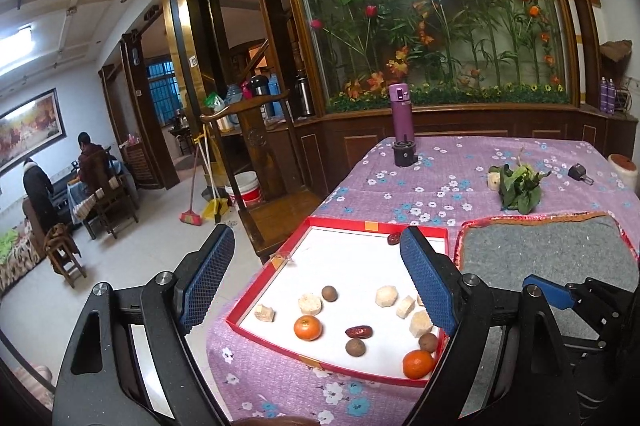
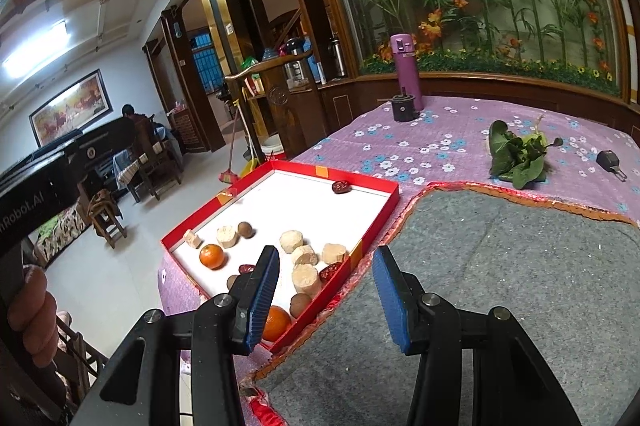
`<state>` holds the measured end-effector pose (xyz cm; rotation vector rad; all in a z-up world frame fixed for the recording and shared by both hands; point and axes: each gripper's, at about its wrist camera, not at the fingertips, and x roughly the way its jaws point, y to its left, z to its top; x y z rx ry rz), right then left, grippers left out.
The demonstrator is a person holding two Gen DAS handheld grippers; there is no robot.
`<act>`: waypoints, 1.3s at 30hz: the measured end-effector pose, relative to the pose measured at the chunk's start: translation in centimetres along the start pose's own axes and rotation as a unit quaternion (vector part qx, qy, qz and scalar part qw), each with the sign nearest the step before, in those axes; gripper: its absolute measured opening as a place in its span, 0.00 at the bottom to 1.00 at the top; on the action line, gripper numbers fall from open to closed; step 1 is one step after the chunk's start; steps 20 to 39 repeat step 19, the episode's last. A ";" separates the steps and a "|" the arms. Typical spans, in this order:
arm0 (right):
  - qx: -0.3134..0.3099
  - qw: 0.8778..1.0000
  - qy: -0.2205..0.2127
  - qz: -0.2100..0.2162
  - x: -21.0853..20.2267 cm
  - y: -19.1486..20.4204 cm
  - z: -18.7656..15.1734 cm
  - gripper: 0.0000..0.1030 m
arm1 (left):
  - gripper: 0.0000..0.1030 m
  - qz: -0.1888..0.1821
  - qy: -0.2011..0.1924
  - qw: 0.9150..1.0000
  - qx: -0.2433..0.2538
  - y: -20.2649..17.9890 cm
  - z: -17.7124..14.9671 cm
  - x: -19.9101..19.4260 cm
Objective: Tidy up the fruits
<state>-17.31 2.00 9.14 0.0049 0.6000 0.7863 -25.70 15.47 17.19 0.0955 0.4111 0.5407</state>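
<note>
Left wrist view shows the left gripper point(image 1: 316, 278) spread wide and empty directly over the red tray point(image 1: 256, 300) of fruits, nearer than the empty, part-open right gripper point(image 2: 326, 292), which hangs over the grey mat point(image 2: 520, 266) to the tray's right.

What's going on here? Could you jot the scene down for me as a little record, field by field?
Setting: table with purple floral cloth
Container: shallow red tray, white inside
Fruit in tray: two oranges, red dates, brown round fruits, pale cut chunks
Beside tray: grey felt mat, nothing on it
Further back: leafy greens, purple flask
Left gripper: open, empty, above tray
Right gripper: open, empty, over the tray's edge and mat
</note>
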 end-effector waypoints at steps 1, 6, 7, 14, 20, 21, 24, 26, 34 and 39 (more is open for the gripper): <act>-0.001 1.000 0.001 0.000 0.1 0.0 0.0 0.45 | 0.83 -0.001 0.000 1.000 -0.001 0.0 0.0 0.0; 0.000 1.000 0.004 0.001 0.5 0.0 -0.1 0.45 | 0.83 -0.023 0.007 1.000 -0.005 0.3 -0.3 0.3; 0.001 1.000 0.004 0.002 0.5 0.0 -0.1 0.45 | 0.83 -0.030 0.011 0.999 -0.008 0.3 -0.4 0.5; -0.001 1.000 0.012 0.002 1.1 0.2 -0.3 0.45 | 0.83 -0.038 0.023 0.999 -0.021 0.8 -0.5 1.0; 0.000 1.000 0.018 0.003 1.7 0.2 -0.4 0.45 | 0.83 -0.041 0.026 0.998 -0.025 1.1 -0.5 1.2; 0.000 1.000 0.018 0.003 1.7 0.2 -0.4 0.45 | 0.83 -0.041 0.026 0.998 -0.025 1.1 -0.5 1.2; 0.000 1.000 0.018 0.003 1.7 0.2 -0.4 0.45 | 0.83 -0.041 0.026 0.998 -0.025 1.1 -0.5 1.2; 0.000 1.000 0.018 0.003 1.7 0.2 -0.4 0.45 | 0.83 -0.041 0.026 0.998 -0.025 1.1 -0.5 1.2; 0.000 1.000 0.018 0.003 1.7 0.2 -0.4 0.45 | 0.83 -0.041 0.026 0.998 -0.025 1.1 -0.5 1.2; 0.000 1.000 0.018 0.003 1.7 0.2 -0.4 0.45 | 0.83 -0.041 0.026 0.998 -0.025 1.1 -0.5 1.2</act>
